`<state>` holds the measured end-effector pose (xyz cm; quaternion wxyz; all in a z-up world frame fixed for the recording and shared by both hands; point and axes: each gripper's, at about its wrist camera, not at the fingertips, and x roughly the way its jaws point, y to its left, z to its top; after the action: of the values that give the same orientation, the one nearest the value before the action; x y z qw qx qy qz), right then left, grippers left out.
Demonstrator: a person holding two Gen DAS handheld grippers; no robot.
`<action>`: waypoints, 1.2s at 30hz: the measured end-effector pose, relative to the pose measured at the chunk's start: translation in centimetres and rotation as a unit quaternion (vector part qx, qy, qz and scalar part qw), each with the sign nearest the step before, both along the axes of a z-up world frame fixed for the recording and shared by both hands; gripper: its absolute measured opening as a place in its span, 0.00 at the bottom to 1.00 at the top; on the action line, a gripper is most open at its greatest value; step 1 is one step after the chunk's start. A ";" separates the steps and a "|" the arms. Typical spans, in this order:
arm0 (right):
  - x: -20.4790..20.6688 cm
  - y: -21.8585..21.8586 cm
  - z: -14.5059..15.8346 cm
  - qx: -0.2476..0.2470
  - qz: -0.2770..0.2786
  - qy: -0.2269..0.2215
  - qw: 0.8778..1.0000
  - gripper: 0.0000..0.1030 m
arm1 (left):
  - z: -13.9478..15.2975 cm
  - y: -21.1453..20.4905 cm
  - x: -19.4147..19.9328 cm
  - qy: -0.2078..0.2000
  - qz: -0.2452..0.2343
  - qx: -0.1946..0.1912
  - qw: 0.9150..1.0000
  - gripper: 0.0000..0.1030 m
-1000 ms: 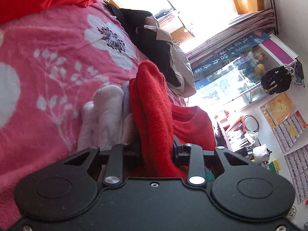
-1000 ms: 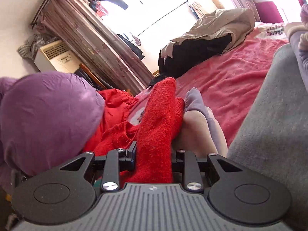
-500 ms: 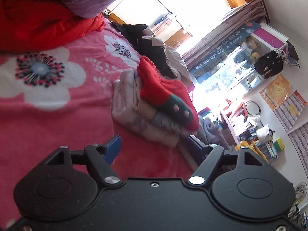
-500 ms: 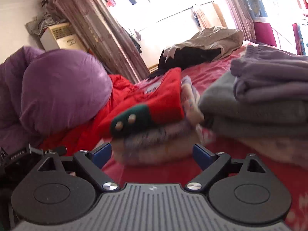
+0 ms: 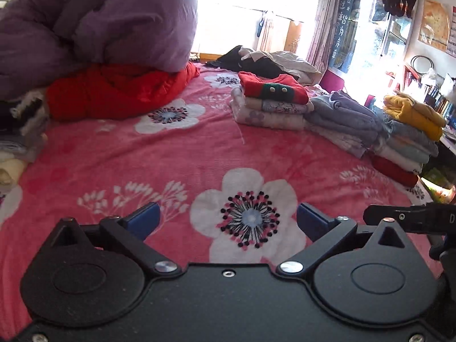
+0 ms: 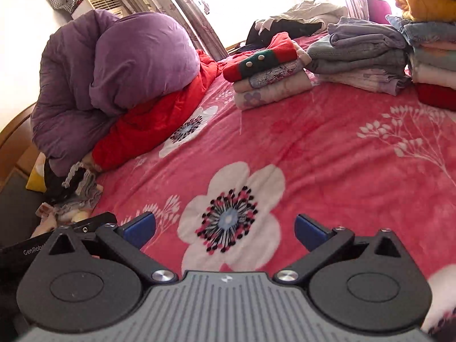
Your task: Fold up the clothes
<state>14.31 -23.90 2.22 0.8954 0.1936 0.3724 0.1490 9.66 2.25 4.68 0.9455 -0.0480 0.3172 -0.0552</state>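
I am holding both grippers back over the near part of the bed (image 5: 199,154), and that is the big change: a second ago each was clamped on the red sweater (image 5: 272,89), half a second ago they were spread just in front of it, and now they are hanging well apart from it. The left gripper (image 5: 228,219) is showing its blue fingers (image 5: 144,218) spread wide with nothing between them, only the white flower printed on the pink blanket. The right gripper (image 6: 225,229) is doing the same, fingers (image 6: 139,229) wide apart and empty.

The red sweater, with its green band and two buttons, is lying folded on top of a small stack of pale folded clothes (image 5: 266,112) toward the far side of the bed. Just beside it to the right a grey and lilac stack (image 5: 344,119) is sitting, then a taller one topped by a yellow garment (image 5: 413,112) at the bed's right edge. A purple duvet (image 5: 99,25) is slumping over a red quilt (image 5: 114,94) at the far left.

I am reading "Happy" and Chinese characters on the dark banner (image 5: 343,14) by the window, and "GenRobo", cut off, on the black part (image 6: 32,250) at the right view's left edge.
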 end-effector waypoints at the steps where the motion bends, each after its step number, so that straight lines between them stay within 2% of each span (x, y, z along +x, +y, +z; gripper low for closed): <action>1: -1.1 0.5 0.3 -0.008 0.002 0.000 1.000 1.00 | 0.1 0.0 -1.3 -0.003 0.001 0.005 1.000 1.00; 5: -4.8 2.1 1.3 -0.057 0.012 -0.006 0.998 1.00 | 0.2 0.2 -5.2 -0.023 0.043 0.032 0.998 1.00; 8: -7.3 3.0 1.9 -0.079 0.020 -0.021 0.996 1.00 | 0.3 0.7 -7.4 -0.023 0.062 0.010 0.998 1.00; 11: -9.6 3.7 2.1 -0.094 0.027 -0.034 0.995 1.00 | 0.4 0.8 -9.4 -0.026 0.061 -0.005 0.998 1.00; 15: -11.8 4.6 2.1 -0.112 0.033 -0.047 0.992 1.00 | 0.4 -0.3 -11.1 -0.024 0.062 0.032 0.997 1.00; 27: -14.4 4.3 1.9 -0.101 0.024 -0.054 0.993 1.00 | 1.1 -1.1 -12.7 -0.016 0.063 0.033 0.997 1.00; 32: -14.8 4.0 2.1 -0.103 0.017 -0.063 0.993 1.00 | 1.4 -1.9 -12.9 -0.026 0.061 0.052 0.996 1.00; 36: -15.0 3.5 2.3 -0.104 0.014 -0.067 0.992 1.00 | 1.0 -2.2 -12.5 -0.021 0.059 0.045 0.997 1.00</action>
<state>-0.66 -20.36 4.48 0.9314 0.0837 0.3276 0.1349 -2.84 0.09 5.71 0.9547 -0.0231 0.2964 0.0136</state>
